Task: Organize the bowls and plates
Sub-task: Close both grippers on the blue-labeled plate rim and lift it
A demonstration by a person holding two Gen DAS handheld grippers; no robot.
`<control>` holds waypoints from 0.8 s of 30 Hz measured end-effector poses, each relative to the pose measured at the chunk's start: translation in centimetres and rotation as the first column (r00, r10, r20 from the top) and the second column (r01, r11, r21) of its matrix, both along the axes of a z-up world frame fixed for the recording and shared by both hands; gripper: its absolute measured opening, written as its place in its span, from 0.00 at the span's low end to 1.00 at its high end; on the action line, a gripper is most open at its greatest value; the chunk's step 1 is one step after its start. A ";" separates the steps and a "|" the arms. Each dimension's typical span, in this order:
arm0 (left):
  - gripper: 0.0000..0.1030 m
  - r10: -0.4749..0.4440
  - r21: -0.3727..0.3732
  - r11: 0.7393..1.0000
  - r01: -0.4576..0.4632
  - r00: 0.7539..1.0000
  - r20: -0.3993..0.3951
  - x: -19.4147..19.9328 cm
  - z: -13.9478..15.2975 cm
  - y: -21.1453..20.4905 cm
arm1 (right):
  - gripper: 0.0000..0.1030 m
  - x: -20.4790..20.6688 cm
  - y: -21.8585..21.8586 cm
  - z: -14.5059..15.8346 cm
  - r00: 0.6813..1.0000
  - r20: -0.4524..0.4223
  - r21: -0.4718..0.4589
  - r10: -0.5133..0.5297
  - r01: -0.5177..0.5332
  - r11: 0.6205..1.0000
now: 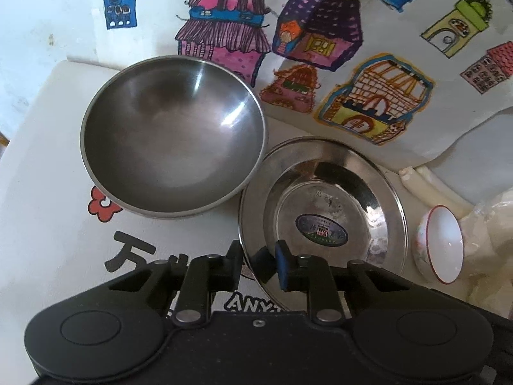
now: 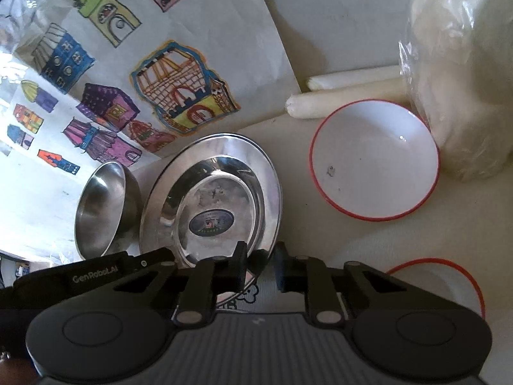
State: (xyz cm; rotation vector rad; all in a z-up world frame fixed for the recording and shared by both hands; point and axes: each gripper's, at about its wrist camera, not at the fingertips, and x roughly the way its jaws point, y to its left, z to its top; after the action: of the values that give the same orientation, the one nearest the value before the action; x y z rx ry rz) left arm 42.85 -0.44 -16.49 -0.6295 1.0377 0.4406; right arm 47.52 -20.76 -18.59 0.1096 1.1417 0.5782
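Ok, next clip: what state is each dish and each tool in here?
Steel bowl: upright, empty.
Steel plate: lying flat, right way up, empty, sticker inside.
White bowl: upright, empty apart from a small speck.
Second red-rimmed bowl: mostly hidden, cannot tell.
Left tool: jaws narrow, straddling the plate's near rim; grip unclear.
Right tool: the same, on that rim.

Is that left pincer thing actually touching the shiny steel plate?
Touching: in the left wrist view the left gripper has its fingers closed over the steel plate at its near rim.
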 end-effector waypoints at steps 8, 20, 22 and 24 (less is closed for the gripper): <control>0.23 -0.037 0.005 0.999 0.037 0.999 0.022 -1.9 1.2 -0.3 | 0.19 -1.4 -0.8 1.4 0.997 0.055 0.006 0.049 -0.050 0.999; 0.23 -0.093 0.022 0.996 0.092 0.994 0.061 -4.7 3.4 -1.2 | 0.19 -4.0 -2.4 3.2 0.991 0.127 0.019 0.049 -0.052 0.998; 0.23 -0.103 0.031 0.994 0.101 0.992 0.072 -5.0 4.0 -1.4 | 0.19 -4.5 -2.6 3.6 0.989 0.143 0.025 0.043 -0.047 0.999; 0.23 -0.117 0.037 0.993 0.114 0.990 0.085 -5.2 4.5 -1.5 | 0.19 -5.0 -2.9 4.1 0.987 0.159 0.031 0.037 -0.042 0.999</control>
State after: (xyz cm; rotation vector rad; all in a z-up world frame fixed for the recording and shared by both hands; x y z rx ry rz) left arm 37.65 -1.98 -11.99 -0.5519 0.9769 0.3256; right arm 42.49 -23.69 -14.53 0.0694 0.9814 0.6312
